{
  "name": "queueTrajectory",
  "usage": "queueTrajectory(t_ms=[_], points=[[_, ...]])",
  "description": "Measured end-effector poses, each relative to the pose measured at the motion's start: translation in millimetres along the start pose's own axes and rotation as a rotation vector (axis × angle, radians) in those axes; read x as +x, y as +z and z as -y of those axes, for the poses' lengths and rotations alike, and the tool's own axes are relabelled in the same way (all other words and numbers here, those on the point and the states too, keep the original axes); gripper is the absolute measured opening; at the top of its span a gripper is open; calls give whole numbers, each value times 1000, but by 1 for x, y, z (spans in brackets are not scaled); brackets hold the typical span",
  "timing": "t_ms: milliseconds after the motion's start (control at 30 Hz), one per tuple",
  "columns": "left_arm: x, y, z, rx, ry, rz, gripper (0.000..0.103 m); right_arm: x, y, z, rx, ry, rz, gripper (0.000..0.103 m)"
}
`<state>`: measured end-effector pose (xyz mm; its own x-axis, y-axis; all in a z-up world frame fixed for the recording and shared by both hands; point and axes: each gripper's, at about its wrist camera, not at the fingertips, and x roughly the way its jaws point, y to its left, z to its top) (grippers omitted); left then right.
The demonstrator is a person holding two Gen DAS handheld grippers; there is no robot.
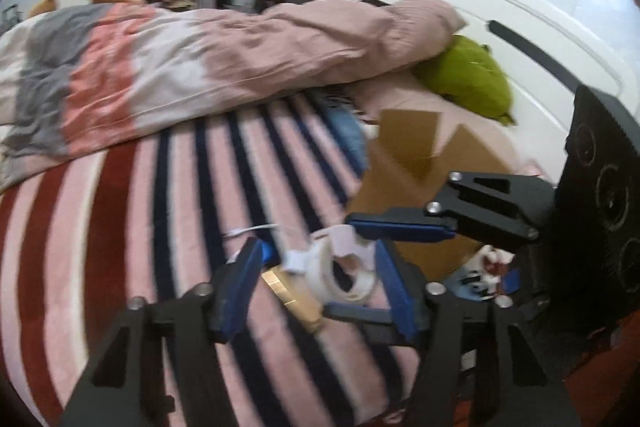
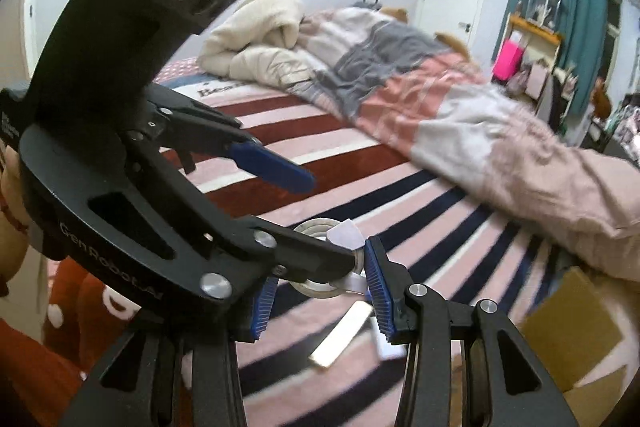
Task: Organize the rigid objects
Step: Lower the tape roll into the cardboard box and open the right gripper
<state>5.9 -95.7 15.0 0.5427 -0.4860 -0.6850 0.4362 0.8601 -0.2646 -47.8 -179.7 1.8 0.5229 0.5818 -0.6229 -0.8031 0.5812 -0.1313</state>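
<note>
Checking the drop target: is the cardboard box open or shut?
Open. The cardboard box has its flaps standing up and apart in the left wrist view, beside the tape roll on the striped blanket. Its contents are not visible.

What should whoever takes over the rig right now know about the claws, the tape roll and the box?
Left claw: open wide, tape roll between its fingers.
Right claw: straddles the same roll; grip unclear.
Gold bar: flat on the striped blanket, beside the roll.
Cardboard box: flaps up, just beyond them.
Done: roll reached.
Left: roll and bar not yet boxed; probably move them there.
</note>
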Motion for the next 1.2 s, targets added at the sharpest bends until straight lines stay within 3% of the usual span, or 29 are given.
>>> queueTrajectory(t_ms=[167,267,500,700,800,867,1067,1167,1200], points=[[25,29,43,64,-86,-29,33,-32,-12,28,8,-65,37,37],[42,40,69,109,-96,-48,29,-51,-24,46,24,-107,43,37],[84,60,111,168,-141,-105,28,-76,-53,88,93,-183,13,37],[113,64,124,176,-160,-160,27,-82,-73,113,158,-203,-58,37],[118,65,125,176,-156,-174,34,-81,-80,120,201,-190,-85,37],[117,65,123,170,-142,-167,51,-80,-82,124,244,-181,-105,46],[95,63,111,158,-119,-119,58,-80,-83,127,294,-208,-131,66],[76,60,101,146,-104,-83,63,-80,-77,124,304,-200,-125,87],[70,59,97,142,-98,-71,65,-79,-74,123,305,-200,-122,89]])
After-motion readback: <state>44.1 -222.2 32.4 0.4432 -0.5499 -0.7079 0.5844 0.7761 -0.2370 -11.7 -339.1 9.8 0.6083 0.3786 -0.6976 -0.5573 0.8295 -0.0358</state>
